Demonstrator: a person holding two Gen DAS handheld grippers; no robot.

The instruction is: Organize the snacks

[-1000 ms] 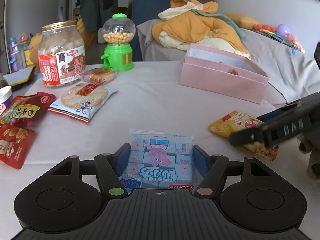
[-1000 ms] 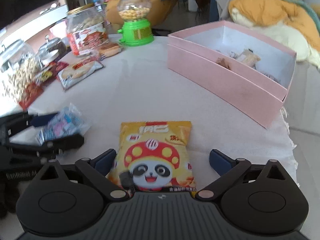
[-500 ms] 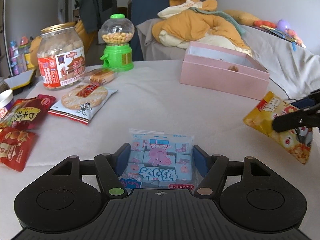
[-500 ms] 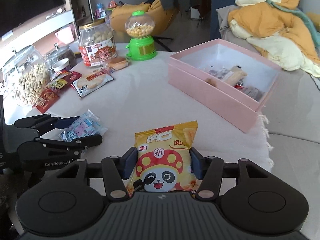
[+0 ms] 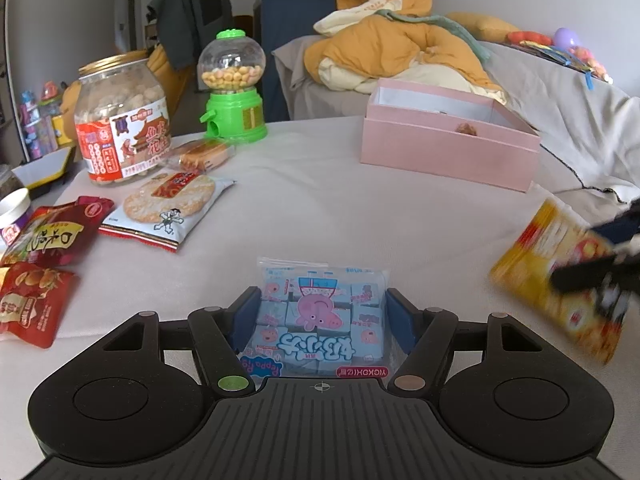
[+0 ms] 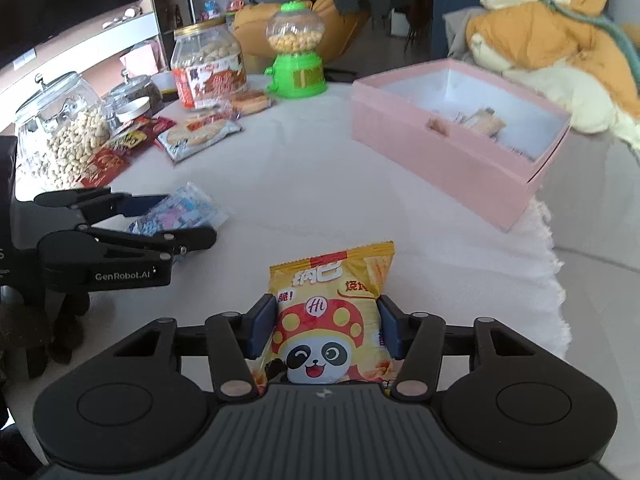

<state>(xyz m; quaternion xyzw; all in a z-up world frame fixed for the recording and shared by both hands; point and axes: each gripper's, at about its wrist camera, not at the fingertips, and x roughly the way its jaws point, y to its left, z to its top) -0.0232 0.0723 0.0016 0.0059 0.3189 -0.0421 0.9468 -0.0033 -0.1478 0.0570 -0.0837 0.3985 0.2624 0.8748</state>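
Yellow packet: glossy foil-plastic chip bag (image 6: 332, 320) with a panda print, puffed with air, between the pads of the right gripper (image 6: 326, 330), carried clear of the counter (image 6: 304, 184).
Right gripper: jaws closing on the bag's lower half; the film bulges between the pads.
How it handles: light and crushable, I'd judge; the film looks slick, and the chips inside would break under a hard squeeze. A hold low on the body near the crimped seam seems safest.
Blue packet: clear soft wrapper (image 5: 320, 316) of small square blocks with a pink pig print, lying flat on the counter between the fingers of the left gripper (image 5: 320, 320).
Left gripper: pads stand at the packet's two sides; whether they press on it I cannot tell.
How it handles: lumpy and floppy, likely to sag if taken by one edge; gripping across the block stack looks firmer.
Pink box: stiff matte cardboard (image 6: 452, 152), open-topped, ahead and to the right of the right gripper, a few snacks already inside.
Counter cover: pale cloth, soft, slightly wrinkled.
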